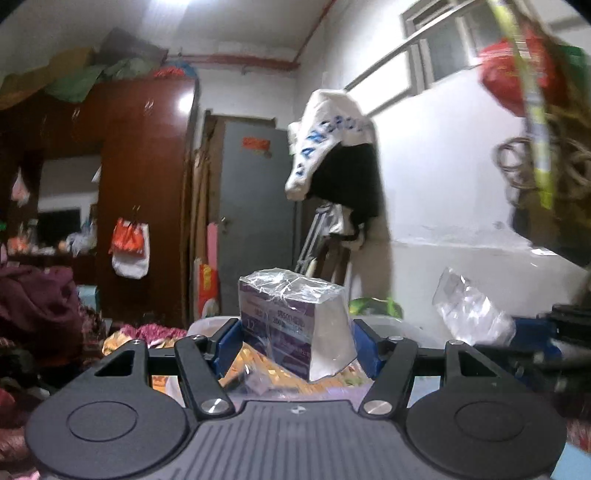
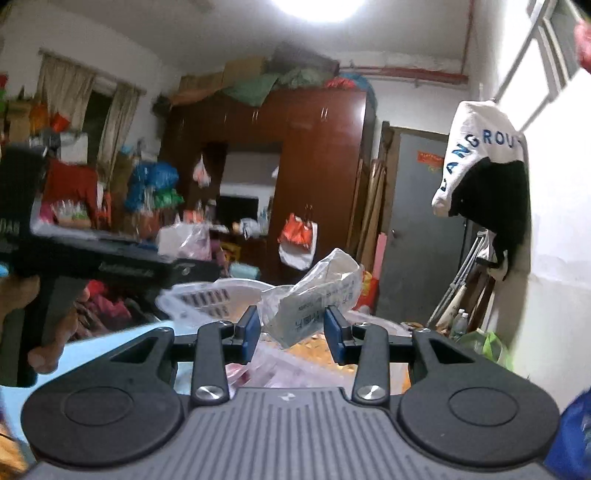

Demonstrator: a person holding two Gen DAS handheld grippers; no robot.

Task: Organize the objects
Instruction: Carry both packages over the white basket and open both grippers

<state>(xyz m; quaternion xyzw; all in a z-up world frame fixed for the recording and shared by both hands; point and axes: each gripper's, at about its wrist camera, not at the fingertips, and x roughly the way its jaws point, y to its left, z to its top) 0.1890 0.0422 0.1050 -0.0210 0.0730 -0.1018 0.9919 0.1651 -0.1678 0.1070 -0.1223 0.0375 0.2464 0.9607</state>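
Gripping a wrapped box (image 1: 295, 321), left gripper (image 1: 297, 347) level, right gripper (image 2: 293, 328) pinching a plastic packet (image 2: 314, 302)

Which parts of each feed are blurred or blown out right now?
Left wrist view: the red bag at upper right is motion-smeared; the wrapped box stays sharp. Right wrist view: the ceiling light glares white, and the basket is blurred.

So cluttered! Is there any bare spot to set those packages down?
Only a pale blue strip of surface left of the white slotted plastic basket looks bare. Under the left tongs and right tongs, orange packets and wrappers crowd everything.
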